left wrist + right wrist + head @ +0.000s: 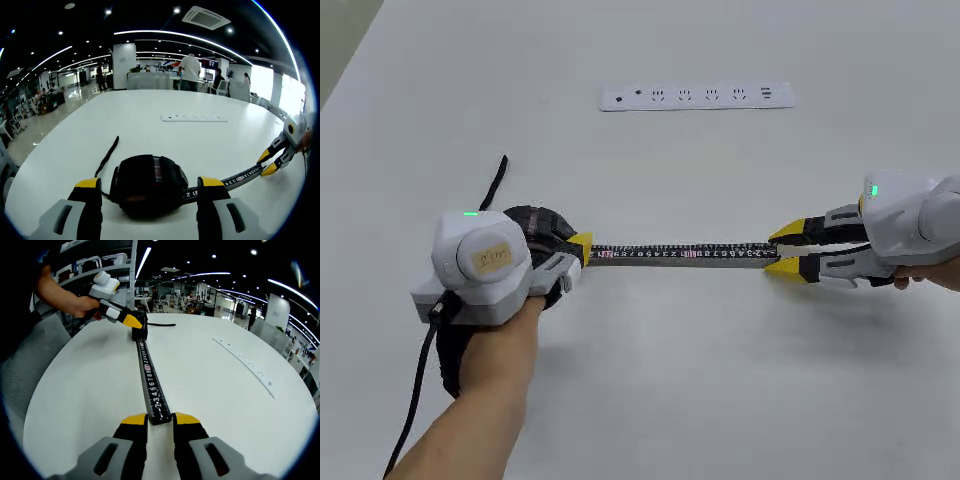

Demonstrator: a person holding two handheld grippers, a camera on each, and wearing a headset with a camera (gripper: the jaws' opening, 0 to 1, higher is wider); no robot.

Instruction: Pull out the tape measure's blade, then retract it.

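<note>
We have the left gripper clamped on the tape measure case at 9 o'clock, pinning it to the bench. The right gripper pinches the end of the blade out at 3 o'clock, so it's stretched flat. Retracting's next, we reckon.

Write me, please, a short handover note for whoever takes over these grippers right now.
Left gripper: clamped on the tape measure, which sits on the table.
Right gripper: shut on the tip of the blade.
Done: blade pulled out, stretched along the table between the grippers.
Left: feed the blade back into the case.
</note>
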